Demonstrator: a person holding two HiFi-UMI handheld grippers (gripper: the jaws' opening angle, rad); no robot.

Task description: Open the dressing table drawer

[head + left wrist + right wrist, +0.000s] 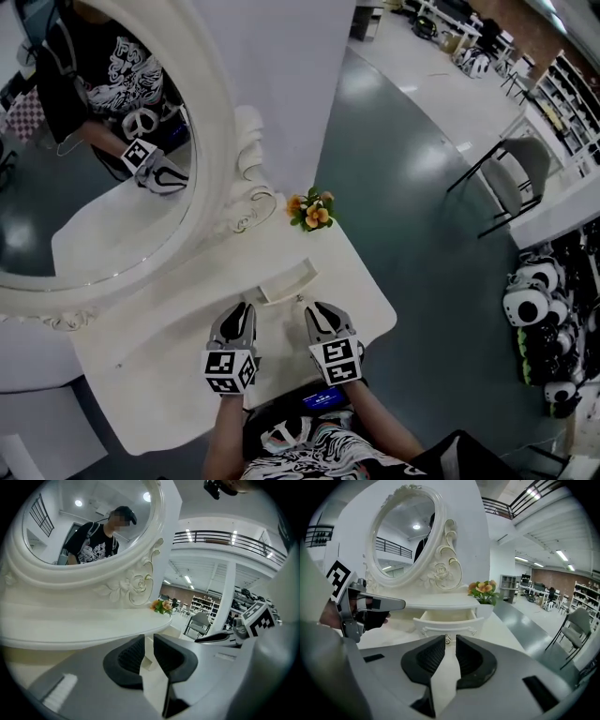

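1. Sitting pulled out at the head view's centre, the drawer [286,281] projects from the white dressing table [169,394]. It lies below the oval mirror [112,141] and lower left of the orange flowers [311,211].
2. Only the right gripper view shows the drawer's scrolled front and its small knob [447,640], just beyond the right gripper [450,641]. That gripper is released: its jaws are slightly apart with nothing between the pads.
3. The left gripper view sees the tabletop edge-on. The left gripper [148,641] is also released, its narrow gap empty.
4. The marker cubes [230,370] carry black-and-white square patterns. The shirt print reflected in the mirror cannot be read.
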